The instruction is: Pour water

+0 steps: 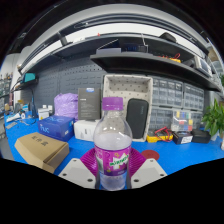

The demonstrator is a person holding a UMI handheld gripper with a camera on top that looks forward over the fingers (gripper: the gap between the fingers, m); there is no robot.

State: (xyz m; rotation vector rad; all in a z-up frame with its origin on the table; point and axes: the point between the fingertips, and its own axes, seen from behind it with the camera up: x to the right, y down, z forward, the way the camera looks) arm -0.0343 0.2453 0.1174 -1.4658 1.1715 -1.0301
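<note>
Water bottle (113, 146), purple label unreadable, clamped upright between the hand-held gripper (112, 172) fingers.

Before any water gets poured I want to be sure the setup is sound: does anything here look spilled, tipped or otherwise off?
Nothing stands out. The bottle stands upright with its purple cap on, between the tongs. No spill shows on the blue table.

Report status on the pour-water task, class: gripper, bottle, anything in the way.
Gripper shut on bottle. Bottle upright, purple cap on. Cardboard box and blue box off to one side, clear of the gripper.
</note>
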